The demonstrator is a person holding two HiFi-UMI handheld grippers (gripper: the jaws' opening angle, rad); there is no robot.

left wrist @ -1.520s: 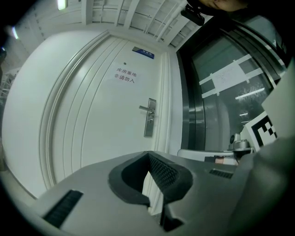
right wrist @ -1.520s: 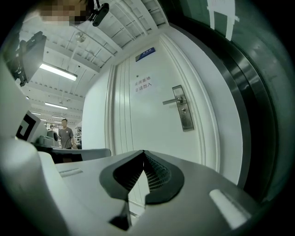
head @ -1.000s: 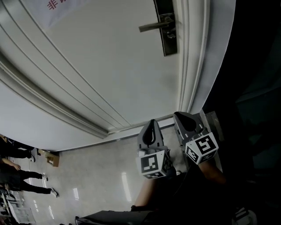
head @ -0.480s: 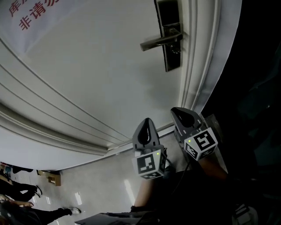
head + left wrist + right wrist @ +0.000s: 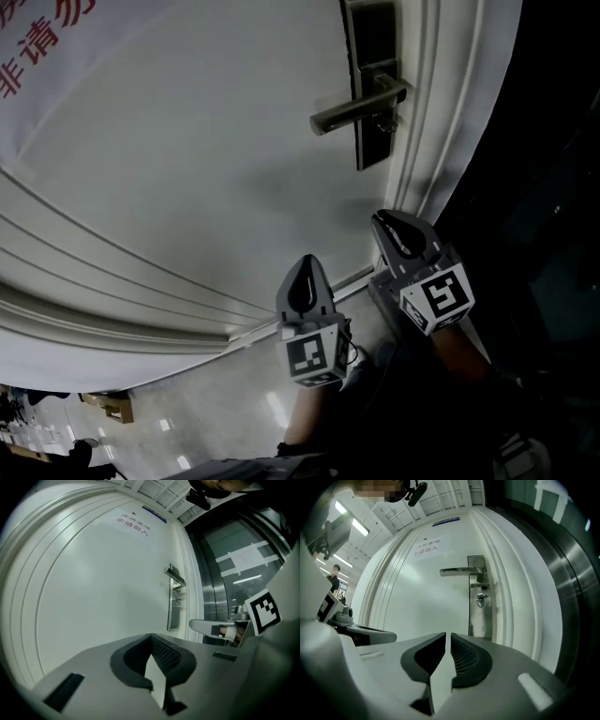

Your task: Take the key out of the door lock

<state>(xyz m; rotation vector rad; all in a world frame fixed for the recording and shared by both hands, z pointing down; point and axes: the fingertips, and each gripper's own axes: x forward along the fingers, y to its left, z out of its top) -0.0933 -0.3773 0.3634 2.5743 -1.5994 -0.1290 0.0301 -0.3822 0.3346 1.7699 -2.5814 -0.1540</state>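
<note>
Key (image 5: 481, 599) and its small ring sit in the keyhole of the metal lock plate (image 5: 479, 597), just below the lever handle (image 5: 461, 572) on the white door (image 5: 187, 169). In the head view, the key (image 5: 386, 122) shows only as a small dark shape under the handle, near the door's edge, beside the moulded door frame (image 5: 441, 141).

Both tools are held low, well apart from the lock and touching nothing. The left tool (image 5: 302, 281) is in front of the door's lower panel. Its own view shows the ribbed pads meeting at the tips, with nothing caught between them (only the pale door shows through the gap farther back). The right tool (image 5: 398, 230) is just beside it, closer to the door frame and pointing up toward the lock plate. Its jaws are opening, with a thin slit between the pads and nothing in it. In the right gripper view, the key lies straight ahead, above the jaw tips.

Each tool carries a marker cube, and the person's forearms show behind them. A sign with red characters (image 5: 37, 47) is fixed high on the door. A glossy tiled floor (image 5: 206, 412) runs along the door's base.
</note>
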